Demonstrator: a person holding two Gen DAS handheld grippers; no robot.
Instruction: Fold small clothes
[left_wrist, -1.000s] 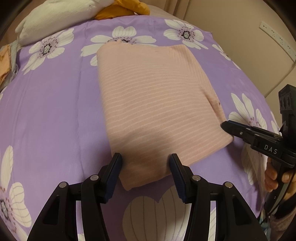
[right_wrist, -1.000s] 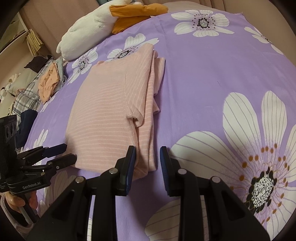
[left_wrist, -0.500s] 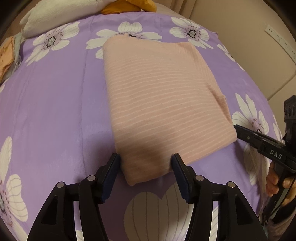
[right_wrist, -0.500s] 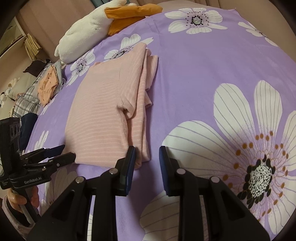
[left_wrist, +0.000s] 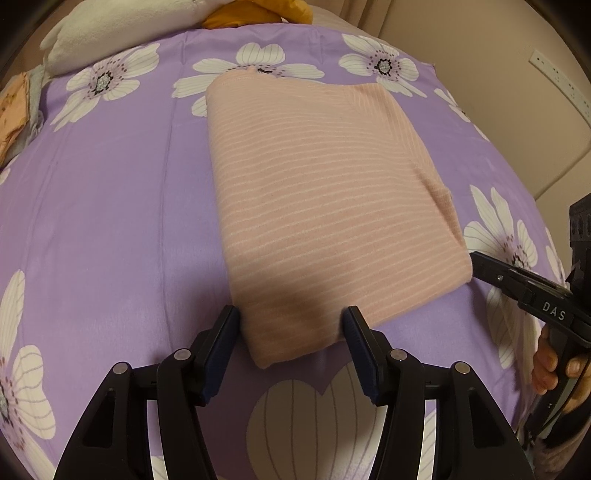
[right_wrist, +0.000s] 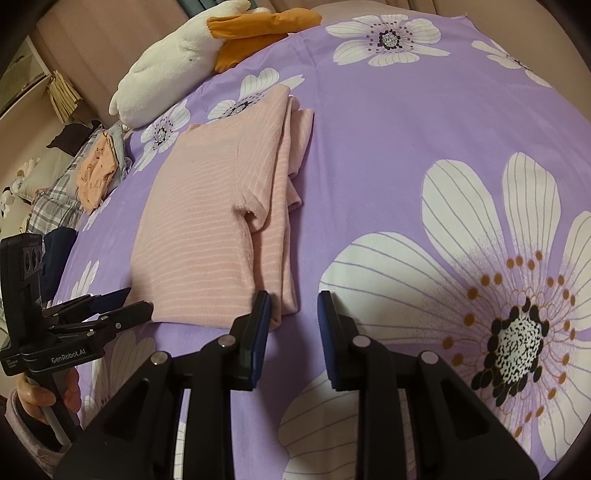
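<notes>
Purple bedspread (left_wrist: 110, 206) with large white flowers fills both views and carries everything else. A white plush toy (right_wrist: 166, 77) with an orange part lies at its far end, and a small pile of other clothes (right_wrist: 92, 173) sits off the far left edge in the right wrist view.

We note the pink striped shirt (left_wrist: 325, 192) lying flat on the spread, already folded into a long rectangle. Its sleeve layers are stacked along its right edge in the right wrist view. Its long axis runs away from us, from the near short edge toward the plush toy.

Both grippers sit at that near short edge, one at each corner, both pointing steeply down at the cloth. The left gripper (left_wrist: 291, 332) straddles the near left corner: the corner lies between its fingers, which stand wide and do not press on it. The right gripper (right_wrist: 293, 314) is at the near right corner with its fingers at a narrower gap. The left finger (right_wrist: 260, 314) lies in front of the layered edge; between the fingers we see only bare bedspread. Neither holds anything.

We judge the next step to be pinching both near corners and carrying that edge toward the far end. The right gripper looks to need a small shift left to take in its corner. The stacked sleeve layers may slip apart if only the top ply is caught.
</notes>
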